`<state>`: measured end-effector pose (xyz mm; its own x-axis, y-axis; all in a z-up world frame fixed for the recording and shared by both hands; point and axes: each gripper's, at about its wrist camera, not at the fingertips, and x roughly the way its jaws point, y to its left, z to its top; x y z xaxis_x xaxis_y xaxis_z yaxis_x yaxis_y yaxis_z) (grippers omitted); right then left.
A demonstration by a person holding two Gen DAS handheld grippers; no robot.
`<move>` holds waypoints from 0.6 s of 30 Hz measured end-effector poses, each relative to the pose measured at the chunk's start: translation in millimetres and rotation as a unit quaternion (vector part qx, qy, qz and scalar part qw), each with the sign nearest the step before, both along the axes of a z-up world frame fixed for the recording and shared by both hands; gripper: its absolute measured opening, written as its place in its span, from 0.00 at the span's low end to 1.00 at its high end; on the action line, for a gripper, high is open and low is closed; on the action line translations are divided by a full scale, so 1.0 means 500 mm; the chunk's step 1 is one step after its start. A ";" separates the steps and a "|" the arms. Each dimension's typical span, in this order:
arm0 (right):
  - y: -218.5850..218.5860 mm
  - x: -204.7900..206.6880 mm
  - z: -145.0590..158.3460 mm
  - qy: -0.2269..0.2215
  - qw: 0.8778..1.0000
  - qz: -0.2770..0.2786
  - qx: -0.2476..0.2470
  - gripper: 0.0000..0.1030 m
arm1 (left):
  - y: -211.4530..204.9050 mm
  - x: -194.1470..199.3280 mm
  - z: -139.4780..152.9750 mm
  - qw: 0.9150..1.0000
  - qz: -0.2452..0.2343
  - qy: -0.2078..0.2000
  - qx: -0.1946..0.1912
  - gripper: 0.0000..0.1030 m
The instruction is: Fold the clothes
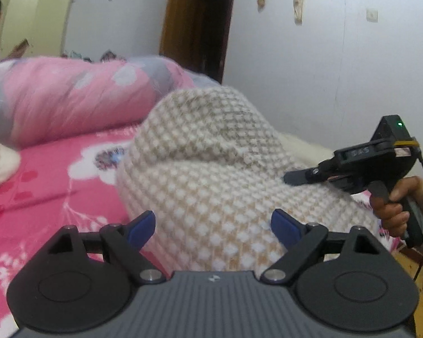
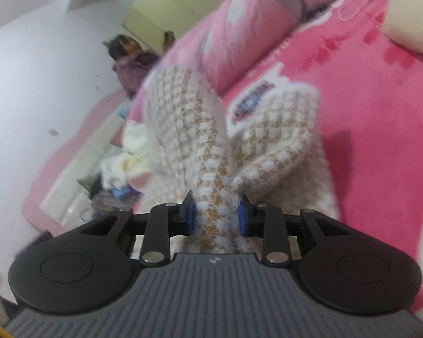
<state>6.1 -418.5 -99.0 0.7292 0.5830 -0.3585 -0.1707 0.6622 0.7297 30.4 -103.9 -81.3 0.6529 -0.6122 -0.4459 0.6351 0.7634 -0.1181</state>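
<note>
the right gripper (image 2: 215, 216) is clenched on a bunched fold of the cream and tan knitted sweater (image 1: 211, 174), its blue pads (image 2: 191, 216) pressing the knit from both sides. the left gripper (image 1: 213, 226) is released, jaws spread wide with the sweater just past them, untouched. the sweater sits heaped on the pink flowered bedsheet (image 1: 50, 174), in front of a rolled pink quilt (image 1: 70, 95).

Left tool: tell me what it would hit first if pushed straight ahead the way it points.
The left tool, open, would most likely meet the checkered knit garment bunched just ahead of its fingers, well before the rolled pink quilt. Exact depth is unclear.
</note>
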 end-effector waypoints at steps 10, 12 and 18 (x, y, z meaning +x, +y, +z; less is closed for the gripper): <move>-0.042 -0.042 0.069 -0.029 0.990 -0.083 -0.106 0.48 | -0.021 -0.010 -0.037 1.000 0.026 0.015 0.006 0.93; -0.018 -0.048 0.135 -0.078 0.976 -0.107 -0.173 0.45 | -0.016 -0.030 -0.043 0.999 0.036 0.022 -0.009 0.93; 0.202 0.090 0.221 -0.184 0.925 0.018 -0.332 0.28 | -0.009 -0.050 -0.055 0.998 0.050 0.038 -0.027 0.93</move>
